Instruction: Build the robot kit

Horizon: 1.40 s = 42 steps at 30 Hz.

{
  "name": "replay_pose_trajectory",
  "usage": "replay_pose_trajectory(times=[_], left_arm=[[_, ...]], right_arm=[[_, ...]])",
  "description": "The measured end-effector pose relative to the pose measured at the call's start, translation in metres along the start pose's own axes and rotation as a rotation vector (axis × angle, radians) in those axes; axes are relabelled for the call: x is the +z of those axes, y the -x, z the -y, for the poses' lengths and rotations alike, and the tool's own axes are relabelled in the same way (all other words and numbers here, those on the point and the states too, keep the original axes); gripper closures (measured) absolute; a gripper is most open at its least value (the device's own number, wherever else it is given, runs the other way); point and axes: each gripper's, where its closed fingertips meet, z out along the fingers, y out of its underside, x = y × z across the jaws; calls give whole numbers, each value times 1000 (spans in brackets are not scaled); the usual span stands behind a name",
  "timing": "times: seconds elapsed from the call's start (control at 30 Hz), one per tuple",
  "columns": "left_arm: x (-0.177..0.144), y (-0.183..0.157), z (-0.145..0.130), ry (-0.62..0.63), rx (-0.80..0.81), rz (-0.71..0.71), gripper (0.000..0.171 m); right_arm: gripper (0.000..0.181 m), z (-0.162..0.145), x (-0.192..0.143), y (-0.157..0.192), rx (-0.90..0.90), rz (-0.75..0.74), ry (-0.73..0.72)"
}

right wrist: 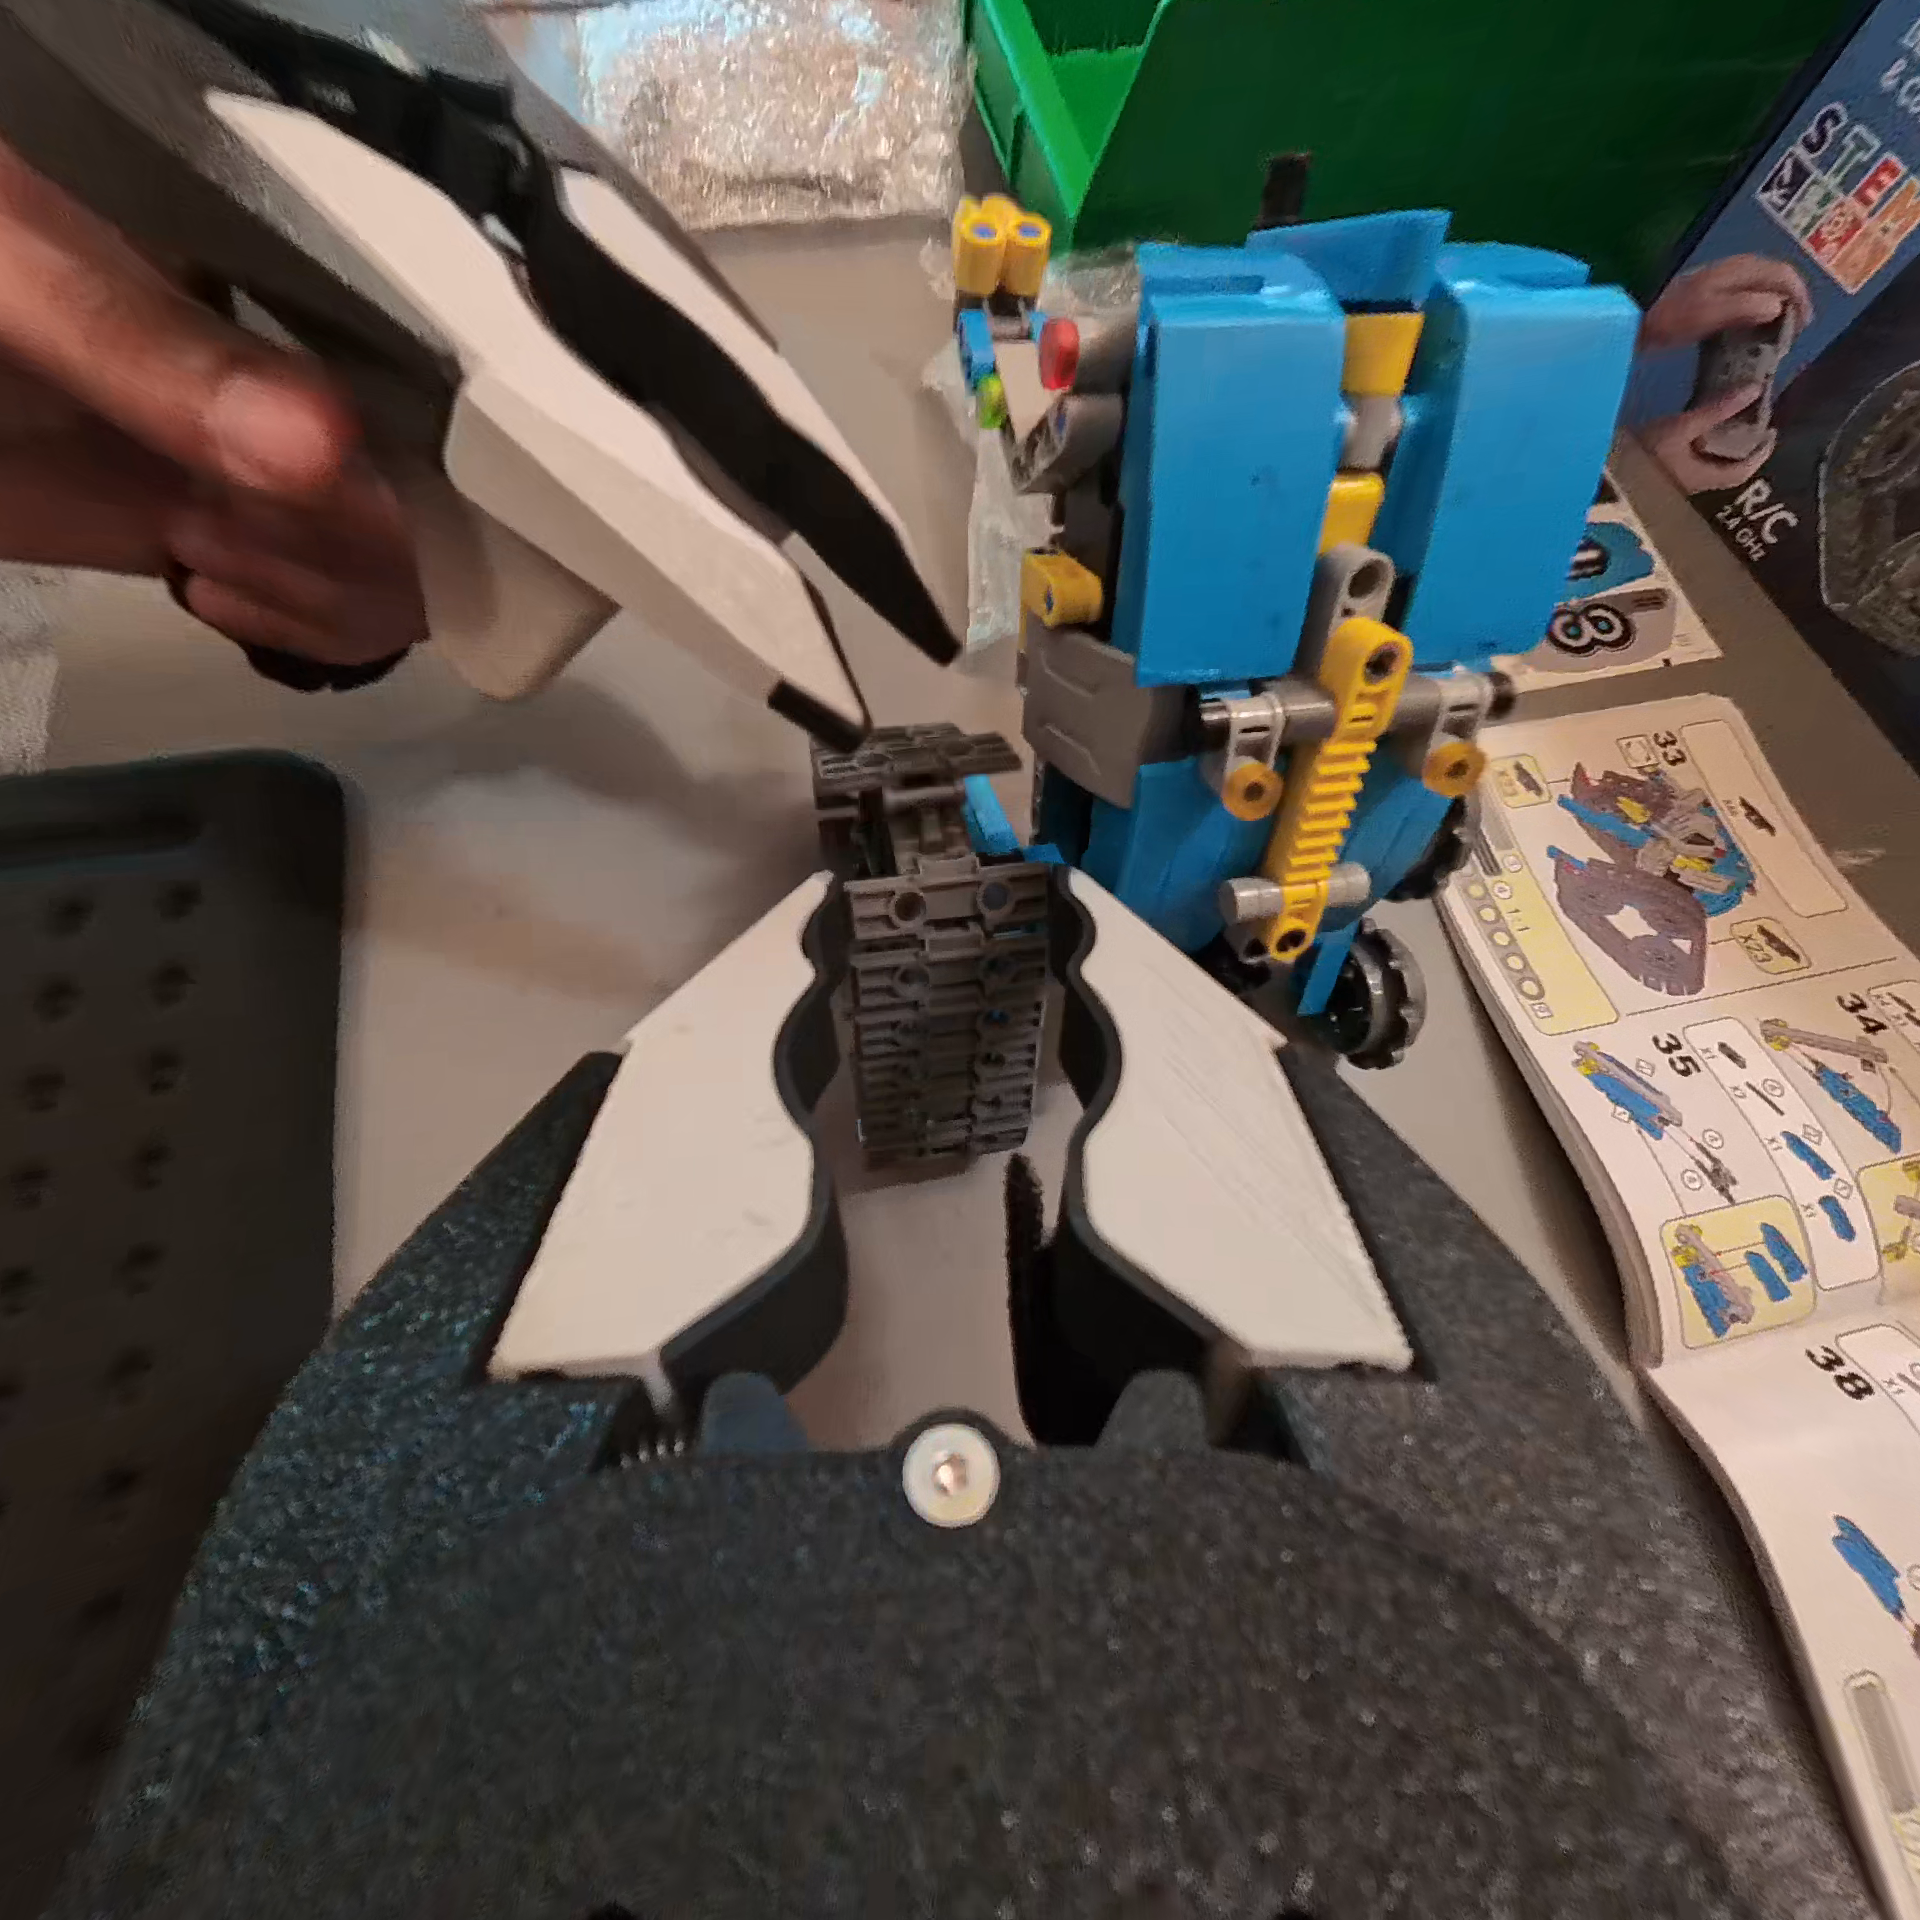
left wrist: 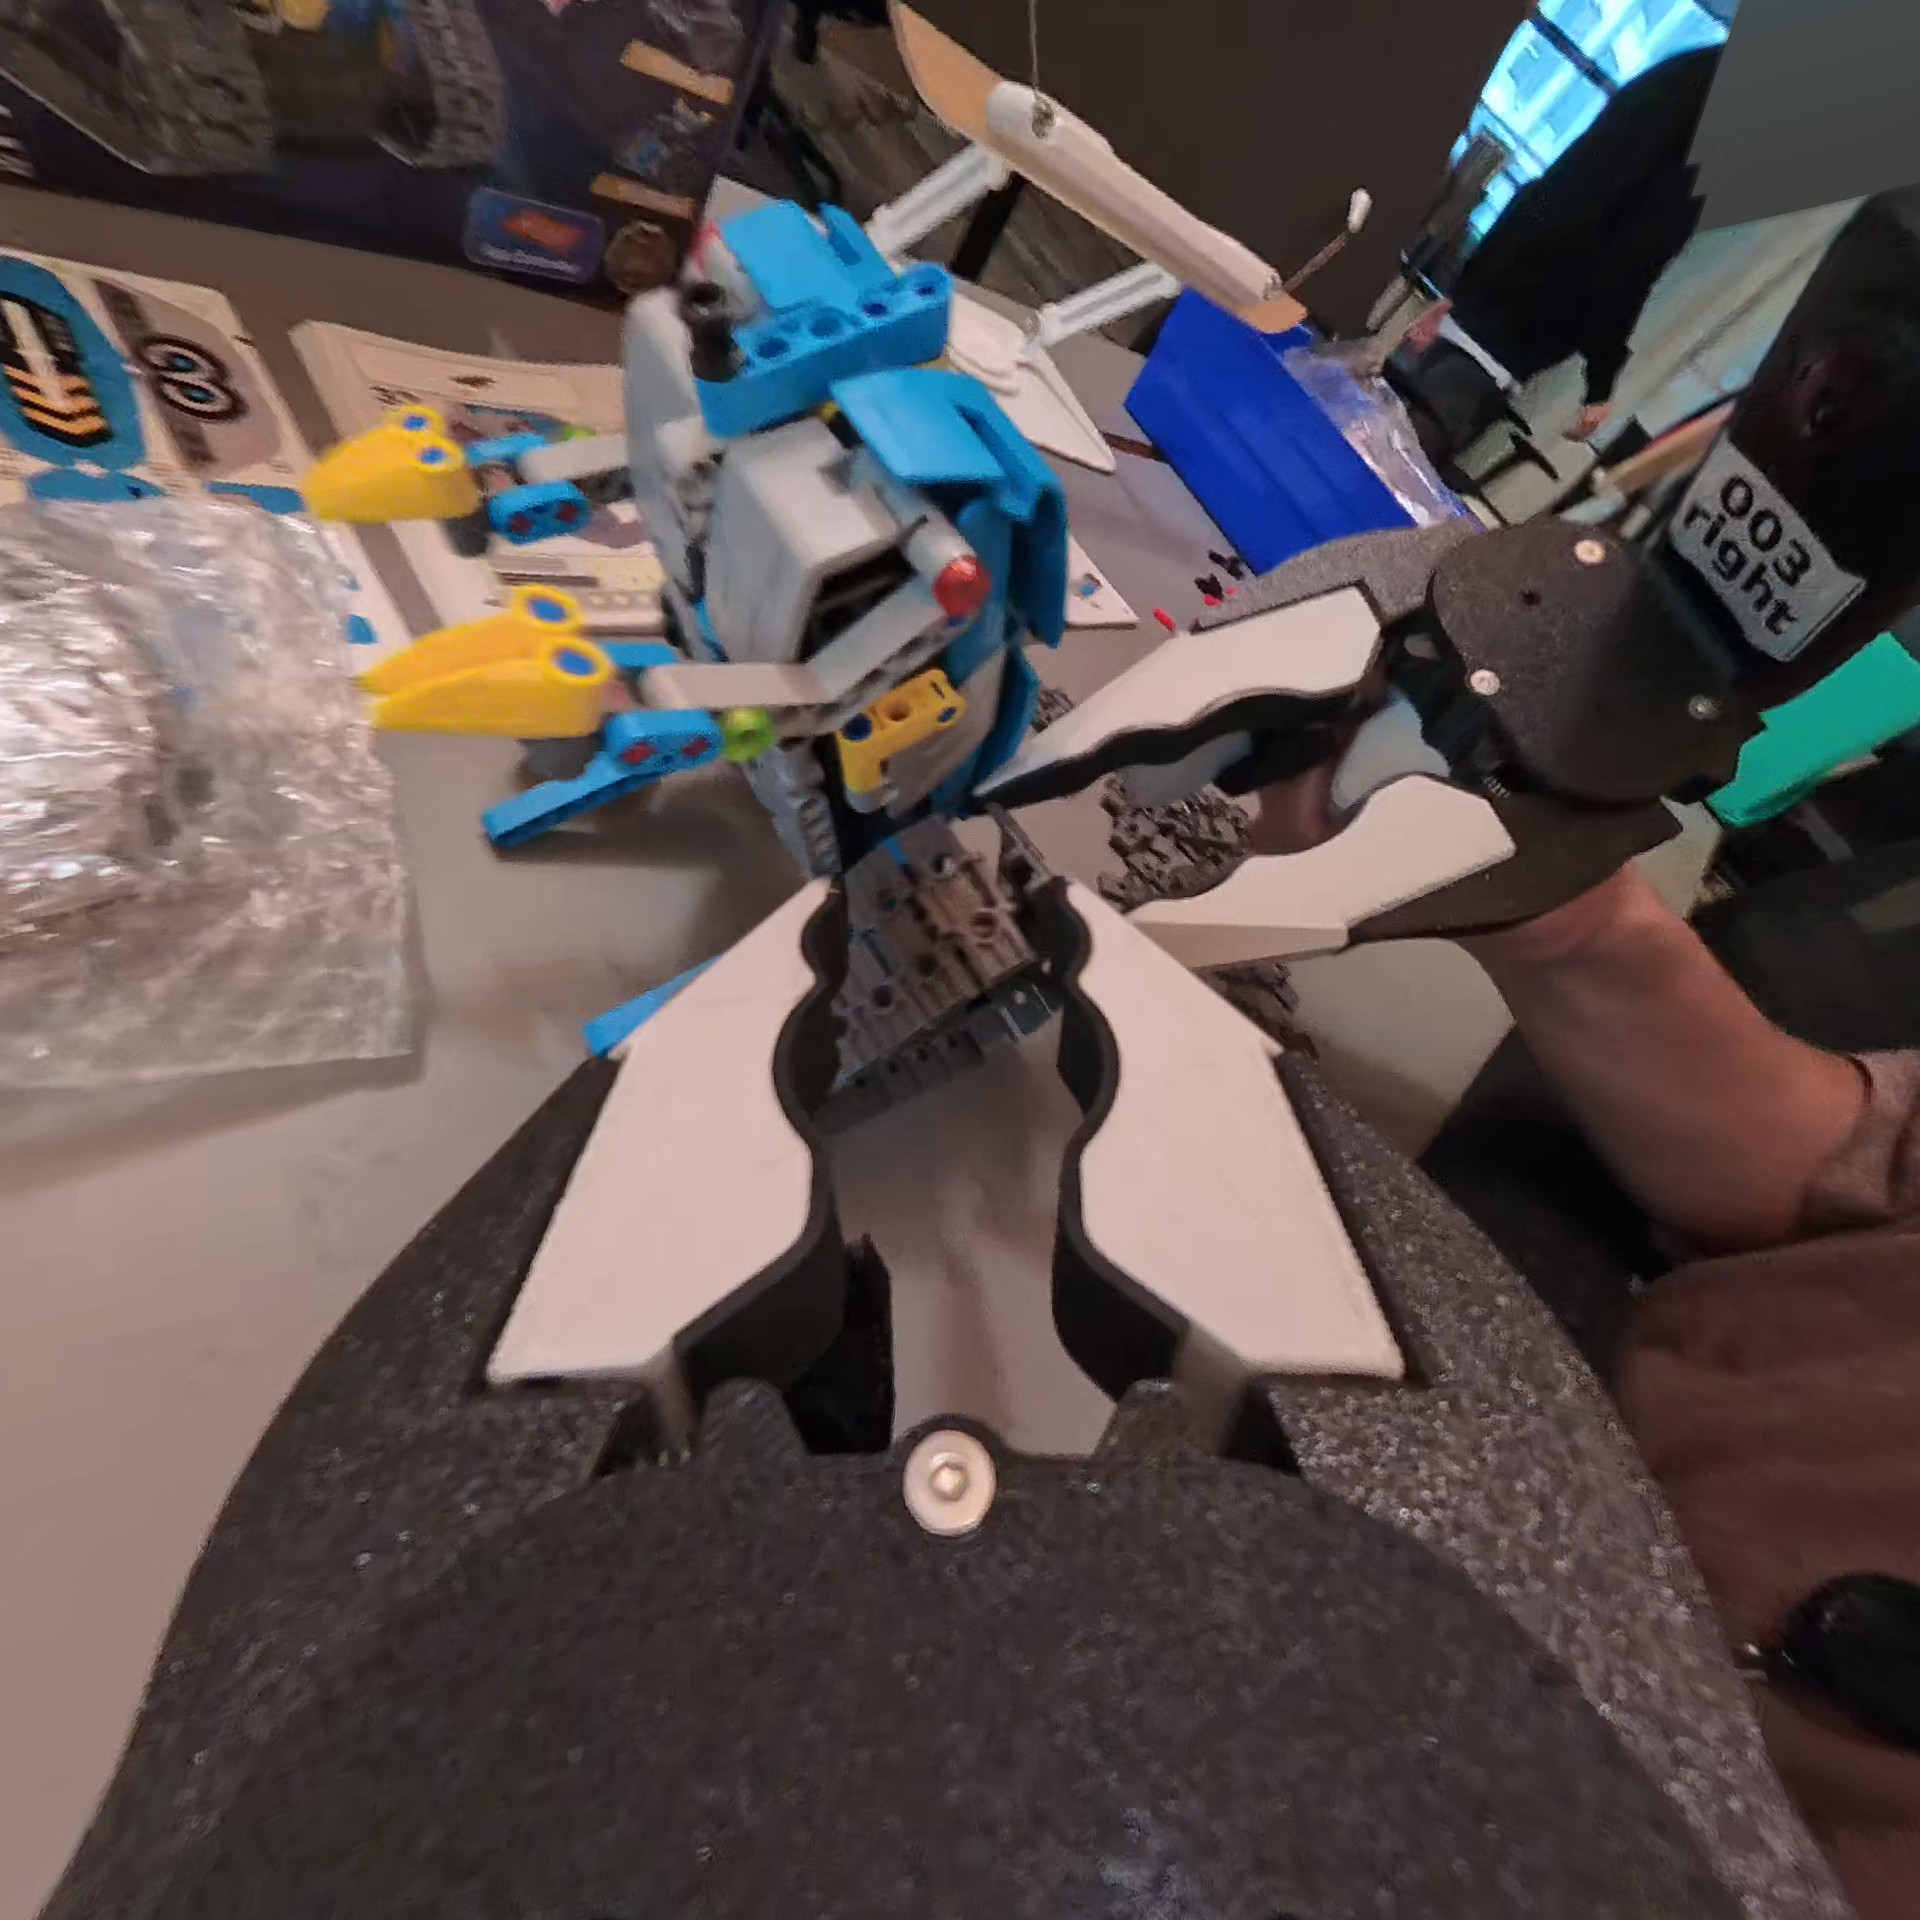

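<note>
The left gripper (left wrist: 940,914) is closed on the dark grey base of the model (left wrist: 831,520), a blue, grey and yellow brick-built vehicle that stands tilted up above the worktop (left wrist: 312,1195). Its long axis runs up and away from this gripper, with the yellow claws (left wrist: 488,675) pointing to the left.

The right gripper (right wrist: 945,904) is closed around the track (right wrist: 940,1029), a dark grey band of links that lies straight ahead of it, long axis along its fingers. The far end of the track meets the model (right wrist: 1299,520), which rises just beyond and to the right. In this view the left gripper (right wrist: 862,686) comes down from the upper left, its tips touching the upper end of the track.

Both grippers are very near each other, so free room between them is small. To the right lies an open booklet (right wrist: 1662,987); to the left a black tray (right wrist: 135,1039); far left a plastic bag (left wrist: 156,779).
</note>
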Motion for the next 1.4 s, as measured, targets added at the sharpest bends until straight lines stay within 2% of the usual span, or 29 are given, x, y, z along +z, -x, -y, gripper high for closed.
replay_pose_trajectory(times=[0.1, 0.23, 0.43, 0.6, 0.8, 0.9, 1.0, 1.1, 1.23, 1.33, 1.4], left_arm=[[8, -5, -6, 44, -5, -18, 133], [7, -7, -4, 43, -47, -27, 134], [9, -16, -3, 20, -114, -54, 125], [11, -17, -2, 7, -137, -68, 125], [11, -14, -5, 21, -115, -21, 126], [2, -11, -5, 29, -117, -46, 134], [-15, -2, 2, -20, -128, -50, 134], [-22, 8, -9, 7, -10, -15, 134], [-16, 11, -27, 54, 312, 77, 127], [-5, 2, -30, 62, 429, 84, 127], [1, 0, -28, 56, 490, 97, 134]], right_arm=[[143, 7, -5, 0, 14, -10, -67], [143, 7, -2, 0, 2, -14, -84], [143, 7, 3, 1, -23, -41, -81], [143, 7, 4, 1, -52, -64, -89], [144, 13, 8, 10, -67, -60, -91], [144, 15, 6, 12, -60, -48, -125], [144, 13, 5, 9, -40, -50, -145], [144, 12, 6, 10, -53, -53, -140], [144, 12, 6, 10, -73, -80, -116], [144, 12, 6, 9, -65, -88, -106], [144, 12, 5, 9, -50, -89, -107]])
